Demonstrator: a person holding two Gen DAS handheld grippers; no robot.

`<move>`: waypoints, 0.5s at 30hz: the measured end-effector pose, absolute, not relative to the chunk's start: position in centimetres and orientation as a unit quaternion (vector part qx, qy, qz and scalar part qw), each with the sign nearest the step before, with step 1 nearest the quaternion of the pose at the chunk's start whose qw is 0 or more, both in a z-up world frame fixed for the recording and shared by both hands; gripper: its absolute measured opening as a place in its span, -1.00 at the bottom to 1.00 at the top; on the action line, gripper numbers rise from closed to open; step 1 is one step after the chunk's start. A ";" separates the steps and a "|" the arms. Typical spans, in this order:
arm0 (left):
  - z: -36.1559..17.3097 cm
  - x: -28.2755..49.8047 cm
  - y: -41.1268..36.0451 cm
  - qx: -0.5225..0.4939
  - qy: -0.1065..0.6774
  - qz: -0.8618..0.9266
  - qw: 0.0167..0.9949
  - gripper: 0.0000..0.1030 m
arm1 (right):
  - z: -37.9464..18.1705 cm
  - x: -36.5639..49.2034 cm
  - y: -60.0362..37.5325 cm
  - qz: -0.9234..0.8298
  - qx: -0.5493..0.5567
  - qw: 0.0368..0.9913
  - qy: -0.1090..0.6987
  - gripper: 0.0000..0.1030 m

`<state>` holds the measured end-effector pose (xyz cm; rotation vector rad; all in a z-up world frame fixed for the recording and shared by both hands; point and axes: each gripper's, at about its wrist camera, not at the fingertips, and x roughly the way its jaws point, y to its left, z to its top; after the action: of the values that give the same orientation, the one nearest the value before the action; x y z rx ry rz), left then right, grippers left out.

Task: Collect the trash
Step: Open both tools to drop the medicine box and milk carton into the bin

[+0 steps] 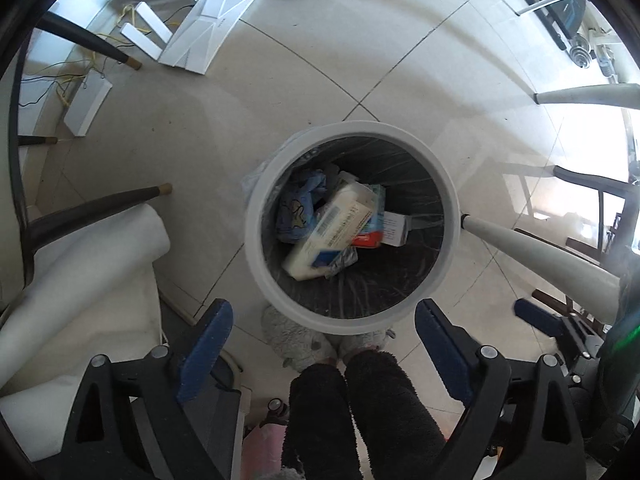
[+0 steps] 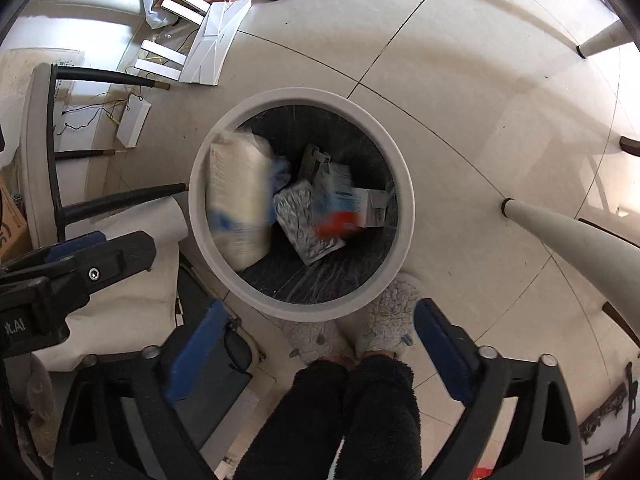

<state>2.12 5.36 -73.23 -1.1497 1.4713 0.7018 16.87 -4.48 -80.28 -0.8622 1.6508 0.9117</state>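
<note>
Both the left gripper (image 1: 324, 344) and right gripper (image 2: 316, 340) are held wide open, empty, above the trash bin (image 1: 256, 216). The bin could be bumped over if they are lowered carelessly.

Empty, spread right tongs (image 2: 318, 354) above bin (image 2: 208, 240) holding blurred white packet (image 2: 236, 196).

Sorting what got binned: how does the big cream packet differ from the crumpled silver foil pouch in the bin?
The big cream packet is larger, bulky and printed with a barcode; the crumpled silver foil pouch is smaller, flat, shiny and unprinted. The packet leans on other trash; the pouch lies lower. Both sit inside the white-rimmed round bin.
</note>
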 end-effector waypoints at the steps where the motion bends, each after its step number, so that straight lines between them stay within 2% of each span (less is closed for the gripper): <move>1: -73.2 1.9 5.5 -0.480 0.621 0.299 0.542 0.82 | -80.2 16.8 -4.5 0.375 -0.361 0.514 0.682 0.99; 15: -68.4 -0.7 4.2 -0.457 0.616 0.335 0.548 0.82 | -75.8 16.1 -5.6 0.363 -0.375 0.550 0.653 1.00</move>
<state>-0.71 4.19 -68.40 -1.0831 1.4586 0.7938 16.09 -5.64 -75.82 -0.8871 1.5450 0.8586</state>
